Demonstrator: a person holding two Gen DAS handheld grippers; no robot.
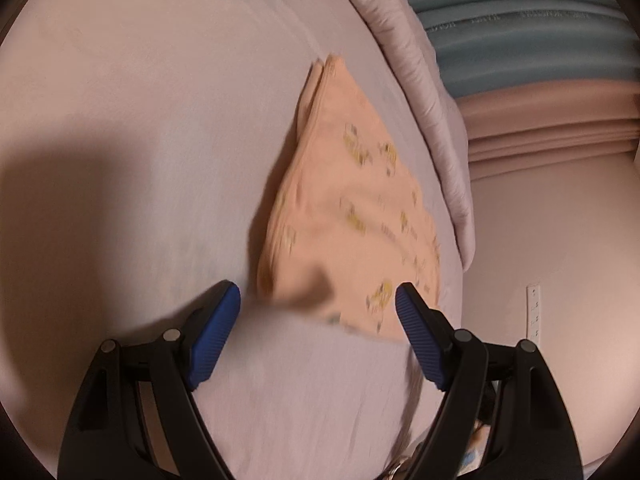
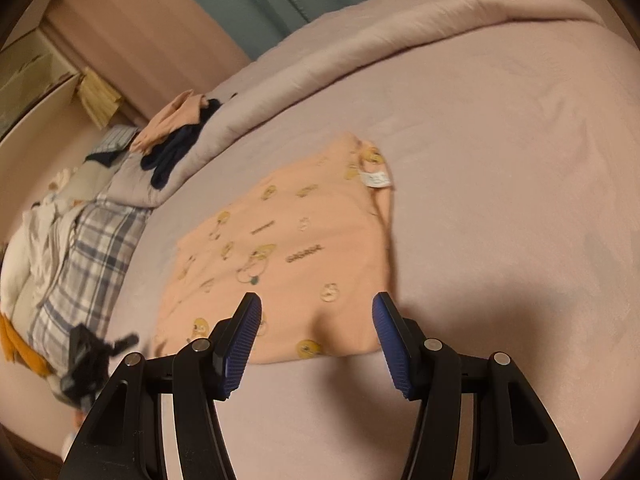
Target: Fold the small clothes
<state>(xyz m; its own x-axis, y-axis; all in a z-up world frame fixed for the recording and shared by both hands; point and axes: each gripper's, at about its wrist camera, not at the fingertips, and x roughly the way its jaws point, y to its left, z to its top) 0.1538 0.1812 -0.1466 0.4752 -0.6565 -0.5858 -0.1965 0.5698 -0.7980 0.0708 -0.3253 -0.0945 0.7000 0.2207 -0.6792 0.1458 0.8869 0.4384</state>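
A small peach garment (image 2: 288, 248) printed with yellow cartoon faces lies folded flat on the pale lilac bed sheet (image 2: 500, 200), its white neck label turned up at the far end. My right gripper (image 2: 316, 308) hovers open over the garment's near edge, nothing between its blue pads. In the left wrist view the same peach garment (image 1: 348, 200) stretches away from a near corner. My left gripper (image 1: 318, 296) stands open above that corner, its right pad (image 1: 416, 328) overlapping the cloth's edge in the picture, holding nothing. That view is motion-blurred.
A rolled lilac duvet (image 2: 360, 48) borders the bed's far side. At left lie a heap of clothes (image 2: 172, 140), peach and dark navy, a plaid cloth (image 2: 88, 256) and white garments. The other gripper's black tip (image 2: 92, 356) shows low left. Curtains (image 1: 520, 40) hang behind.
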